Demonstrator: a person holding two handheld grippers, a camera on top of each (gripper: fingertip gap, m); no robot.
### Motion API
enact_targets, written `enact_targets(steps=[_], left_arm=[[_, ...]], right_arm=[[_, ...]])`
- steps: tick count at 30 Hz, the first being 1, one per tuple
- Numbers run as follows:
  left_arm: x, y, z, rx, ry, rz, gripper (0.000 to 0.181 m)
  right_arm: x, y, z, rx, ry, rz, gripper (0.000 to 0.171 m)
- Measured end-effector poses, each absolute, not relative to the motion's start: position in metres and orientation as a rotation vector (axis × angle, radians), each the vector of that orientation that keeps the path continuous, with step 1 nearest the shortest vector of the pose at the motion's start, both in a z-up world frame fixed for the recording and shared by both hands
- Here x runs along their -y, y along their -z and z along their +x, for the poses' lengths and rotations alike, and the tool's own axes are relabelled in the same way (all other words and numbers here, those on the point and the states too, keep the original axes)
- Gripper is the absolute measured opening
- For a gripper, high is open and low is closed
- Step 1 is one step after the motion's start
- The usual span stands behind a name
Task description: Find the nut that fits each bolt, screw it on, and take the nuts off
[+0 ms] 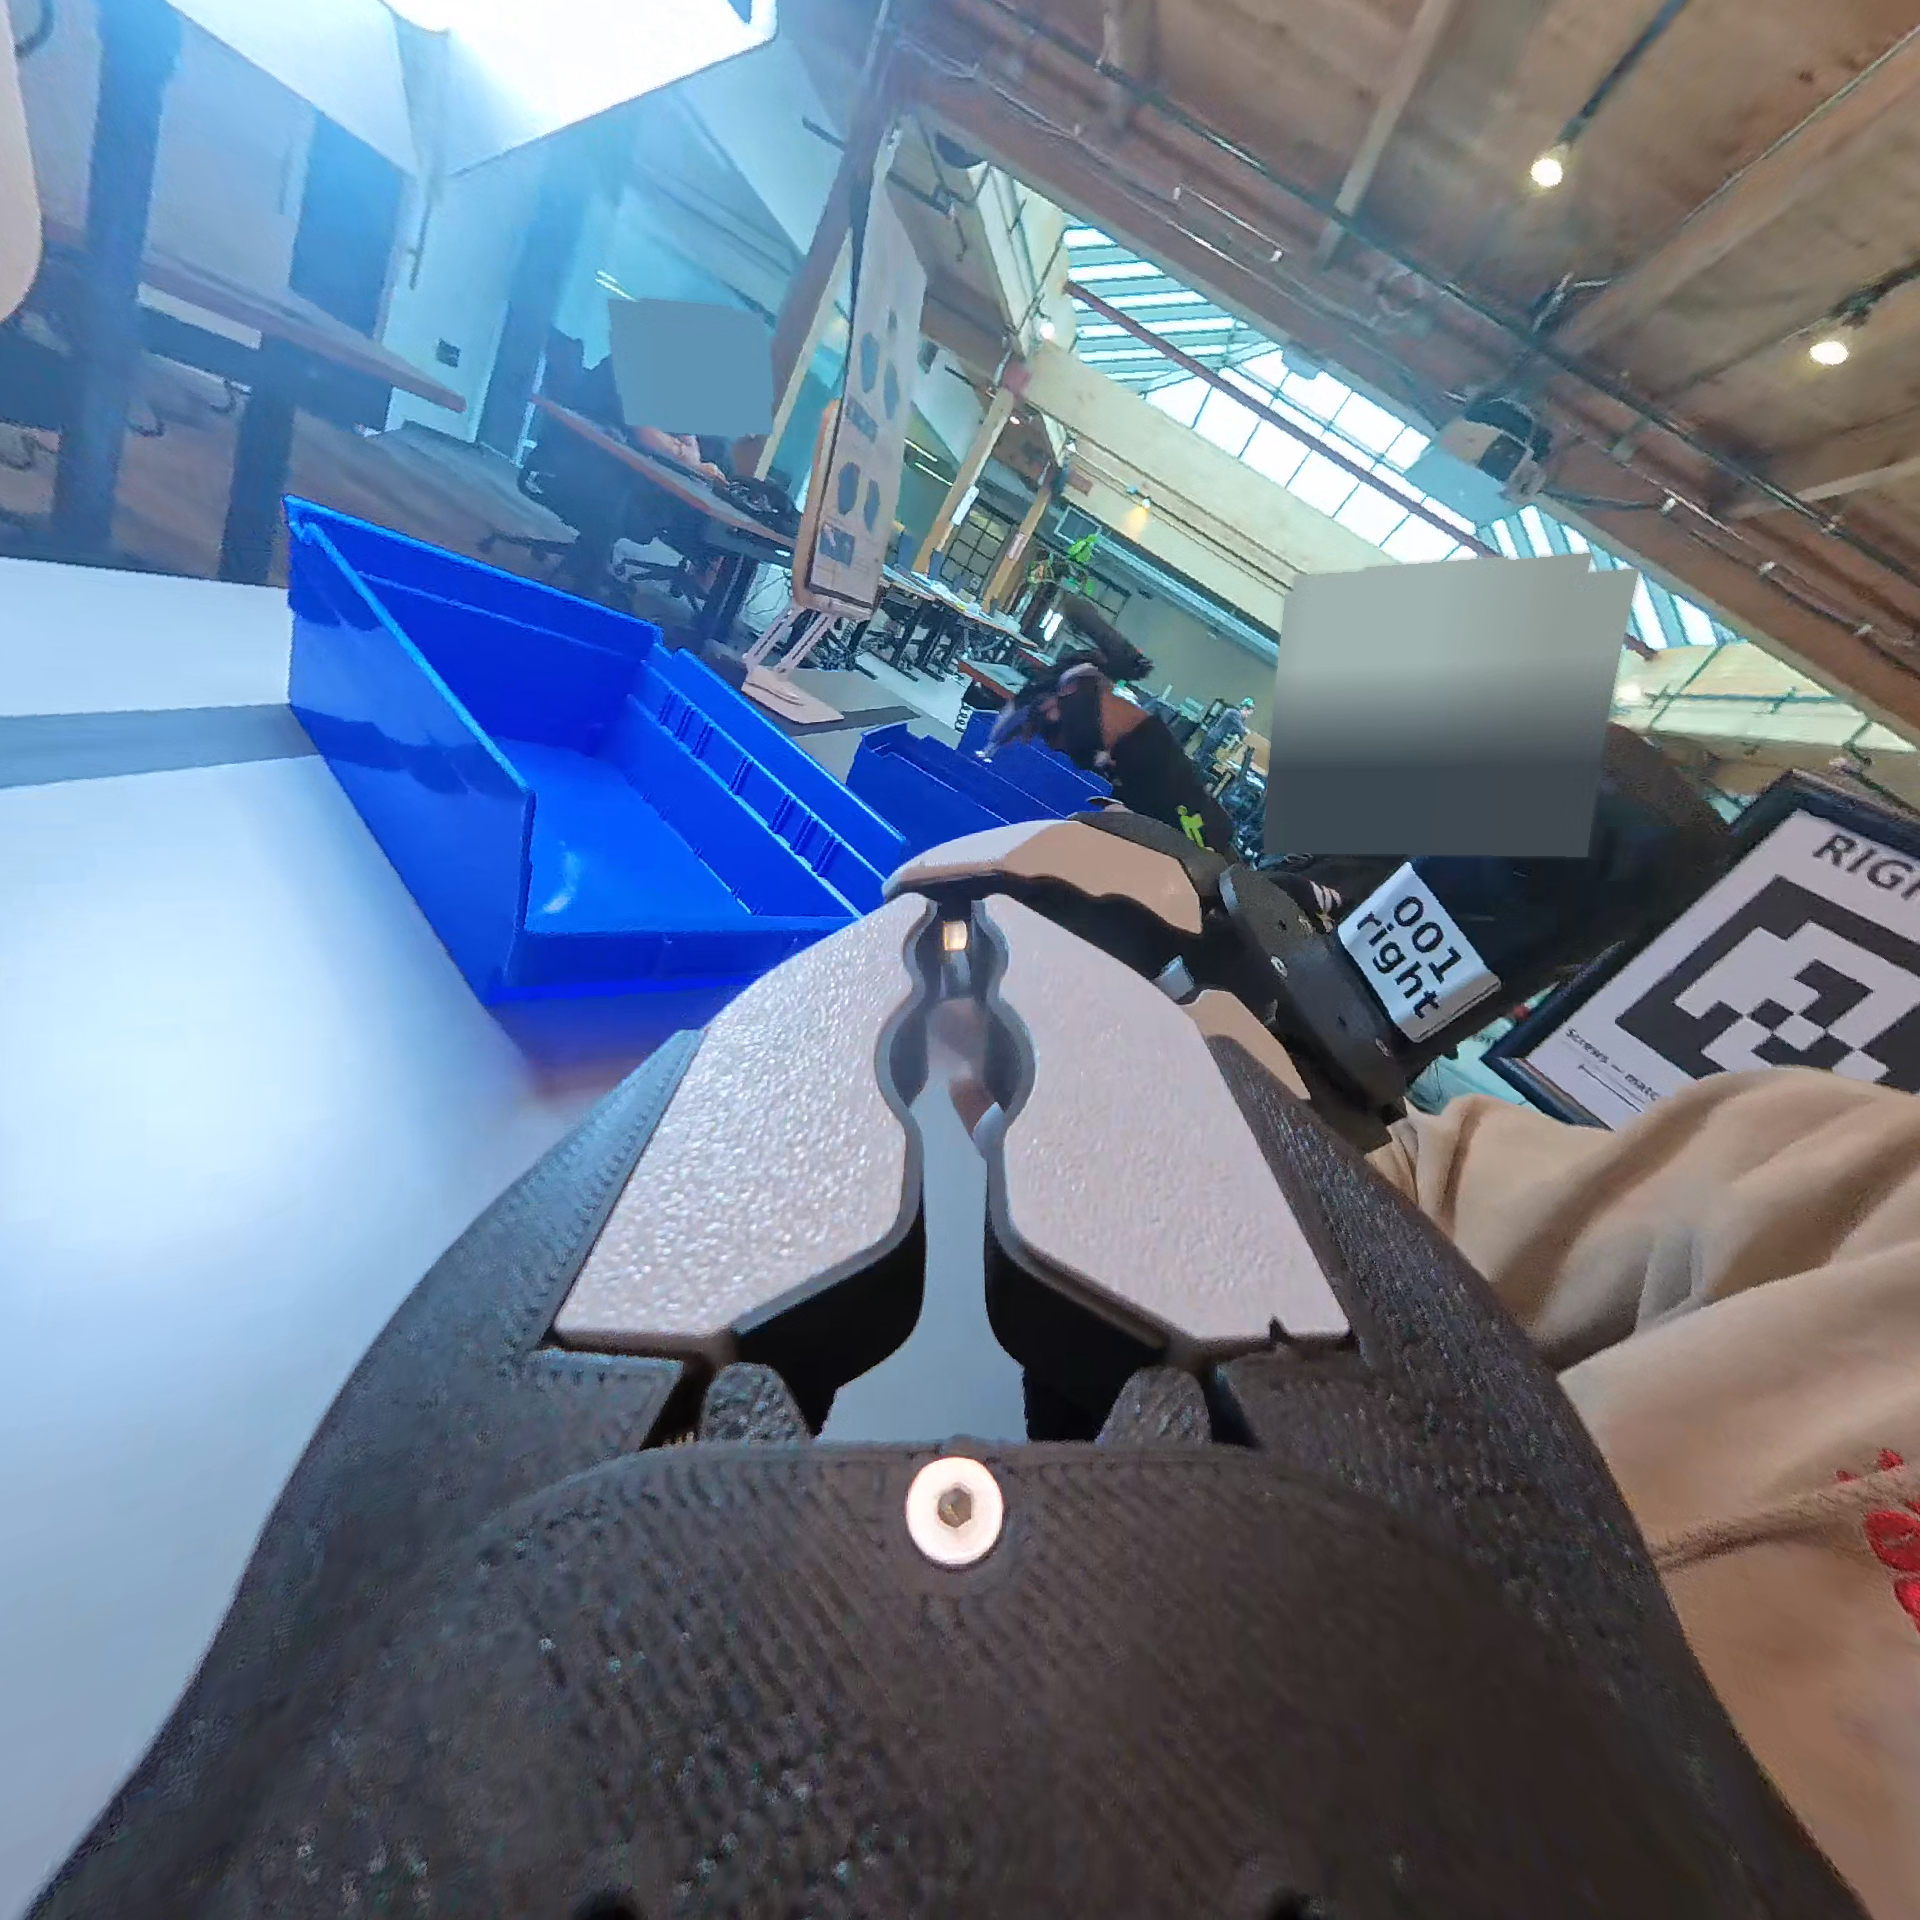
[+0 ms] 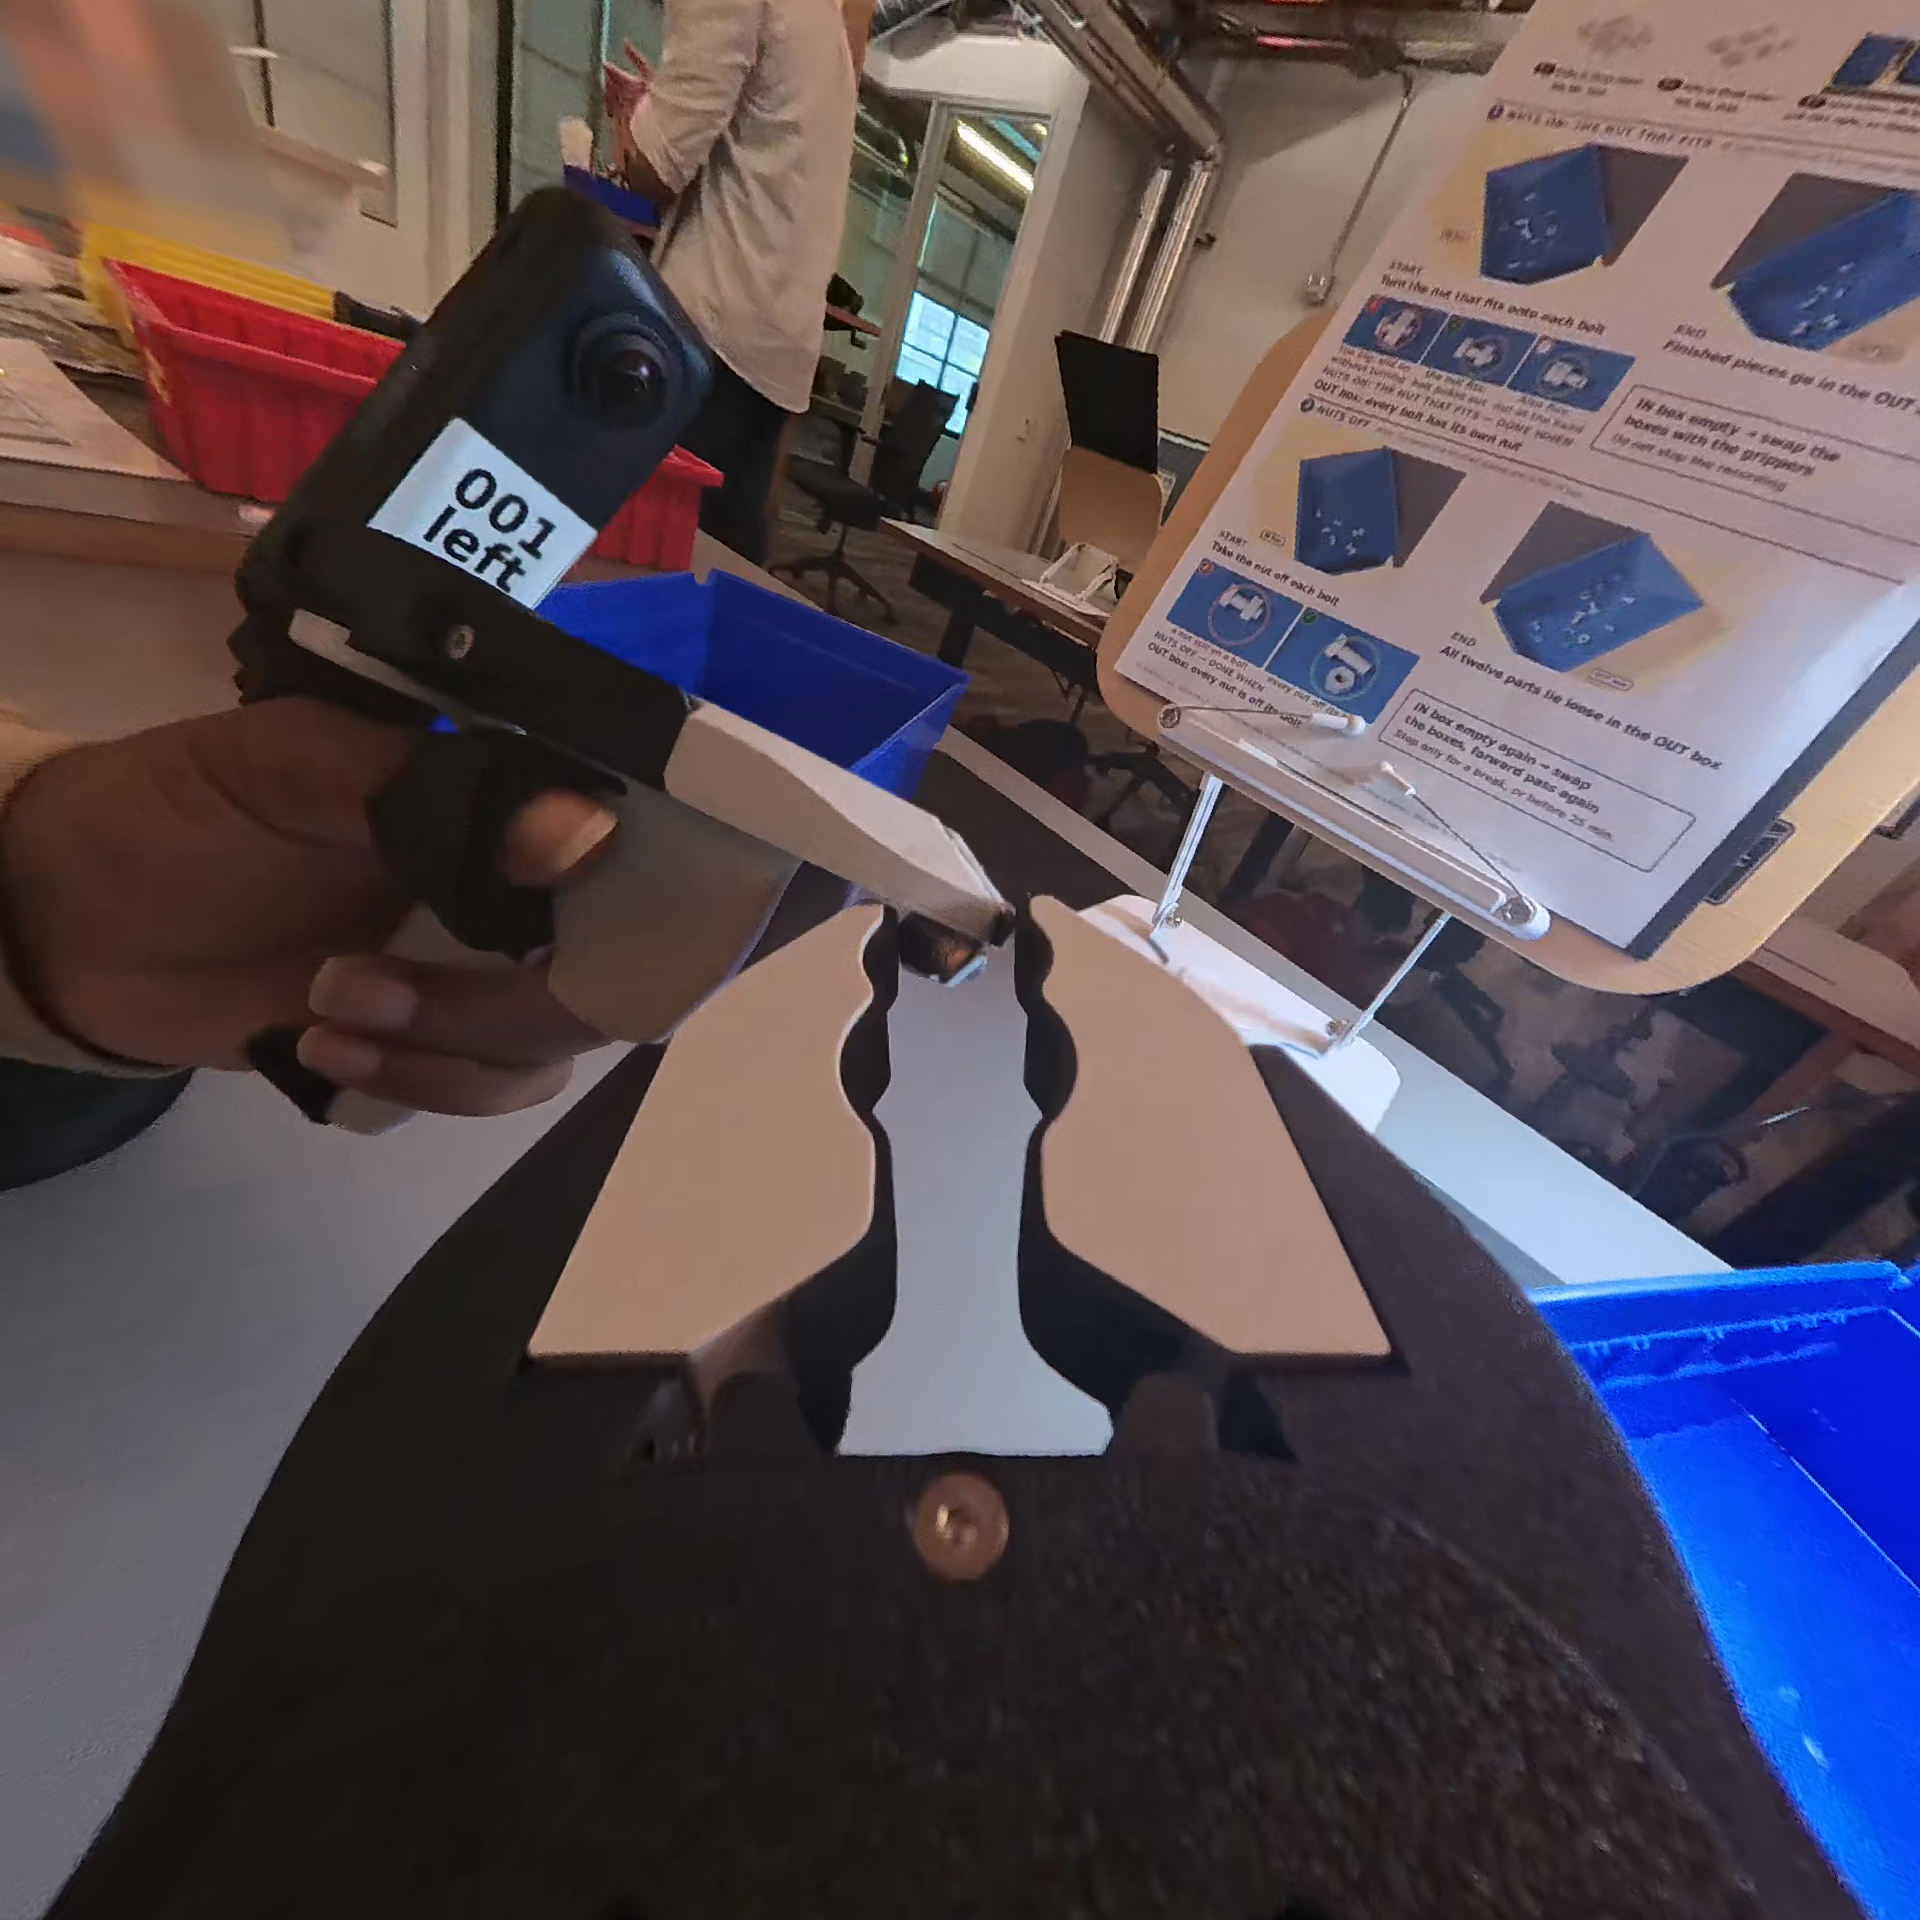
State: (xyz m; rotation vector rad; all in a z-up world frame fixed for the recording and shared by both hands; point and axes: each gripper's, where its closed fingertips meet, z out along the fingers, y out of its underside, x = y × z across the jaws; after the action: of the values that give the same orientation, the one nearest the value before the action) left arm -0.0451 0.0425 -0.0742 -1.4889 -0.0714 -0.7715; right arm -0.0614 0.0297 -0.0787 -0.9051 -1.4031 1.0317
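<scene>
- Bolt [image 1: 954,951] sits pinched between the tips of our left gripper [image 1: 951,935], whose jaws are nearly together around it; in the left wrist view it is a small metal piece showing through the narrow slot between the pale fingers [image 1: 769,1143]
- From the right wrist view we see that same left gripper [image 2: 951,940] from the side, a hand [image 2: 260,894] wrapped round its grip, the metal piece [image 2: 951,958] poking out at its tip; whether a nut is on it we cannot tell
- Our right gripper [image 2: 956,925] stands partly open with a clear gap between its tips, holding nothing; the left gripper's tip reaches into that gap, close to its left finger
- In the left view the right gripper [image 1: 1049,868] lies across the far end of the left one's tips, so we cannot judge its opening there
- Only the left view shows the blue bin [image 1: 582,790] on the white table [image 1: 208,1039], far left, and a beige sleeve [image 1: 1662,1299] at right
- Only the right view shows the instruction board [image 2: 1507,499] on its wire stand at far right, a red crate [image 2: 239,405] at far left, a blue bin [image 2: 790,665] behind the left gripper and another blue bin [image 2: 1766,1455] at near right
</scene>
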Motion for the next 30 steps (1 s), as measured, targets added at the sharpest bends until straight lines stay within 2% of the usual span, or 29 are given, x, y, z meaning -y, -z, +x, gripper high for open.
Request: enact_targets(steps=[12, 30], left_arm=[[-0.049, 0.087, -0.058, 0.391, 1.018, -1.381, 0.005], [-0.049, 0.084, -0.062, 0.537, 1.008, -1.226, 0.005]], right_arm=[[-0.038, 0.092, -0.069, 1.382, -0.793, -0.811, 0.021], [-0.041, 0.094, -0.068, 1.371, -0.893, -0.870, 0.016]])
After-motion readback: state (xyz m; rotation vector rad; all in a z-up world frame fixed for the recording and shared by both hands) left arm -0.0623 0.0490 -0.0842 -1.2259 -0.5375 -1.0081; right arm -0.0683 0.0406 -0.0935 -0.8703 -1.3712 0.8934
